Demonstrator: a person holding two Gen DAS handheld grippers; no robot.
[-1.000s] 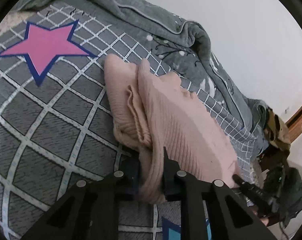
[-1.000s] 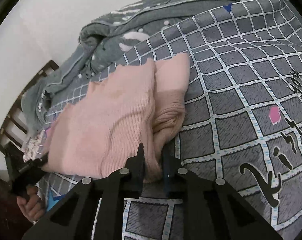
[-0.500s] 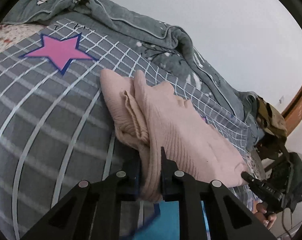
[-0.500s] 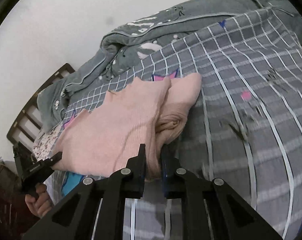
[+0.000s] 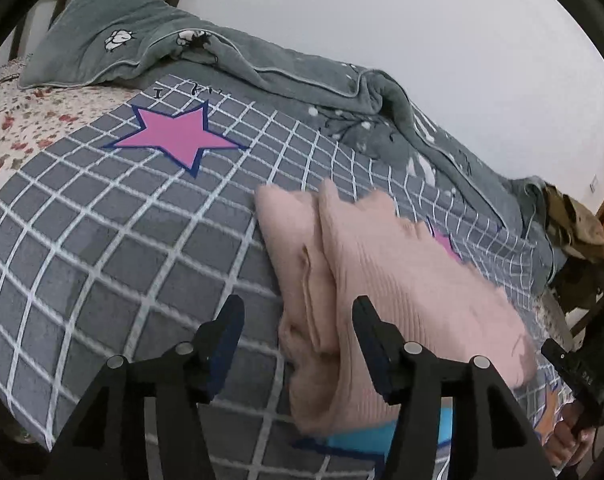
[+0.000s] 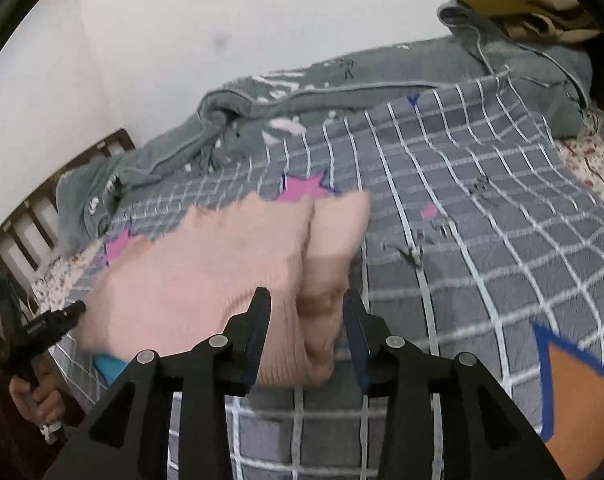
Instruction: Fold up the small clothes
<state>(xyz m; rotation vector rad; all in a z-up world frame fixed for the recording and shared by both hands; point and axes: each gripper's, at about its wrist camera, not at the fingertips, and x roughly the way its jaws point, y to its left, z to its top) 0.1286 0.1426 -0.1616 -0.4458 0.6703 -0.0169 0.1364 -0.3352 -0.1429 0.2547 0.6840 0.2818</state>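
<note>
A folded pink ribbed knit garment point(image 5: 386, 288) lies on the grey checked bedspread point(image 5: 122, 248). My left gripper point(image 5: 298, 320) is open, its jaws spread wide around the garment's near left corner without gripping it. In the right wrist view the same garment point(image 6: 230, 264) lies ahead, blurred by motion. My right gripper point(image 6: 306, 312) is open, its jaws standing either side of the garment's near right corner. Each gripper shows at the edge of the other's view, the right one point(image 5: 574, 376) and the left one point(image 6: 42, 324).
A rumpled grey-green blanket point(image 5: 302, 76) runs along the white wall at the back. A wooden bed frame point(image 6: 34, 216) stands at one end. Brown clothes point(image 6: 530, 4) are piled at the bed's far corner. A pink star point(image 5: 178, 140) is printed on the bedspread.
Both grippers were shut on the garment's near corners; both have opened and let it go. Both have pulled back and up a little, and the garment has settled on the bed.
</note>
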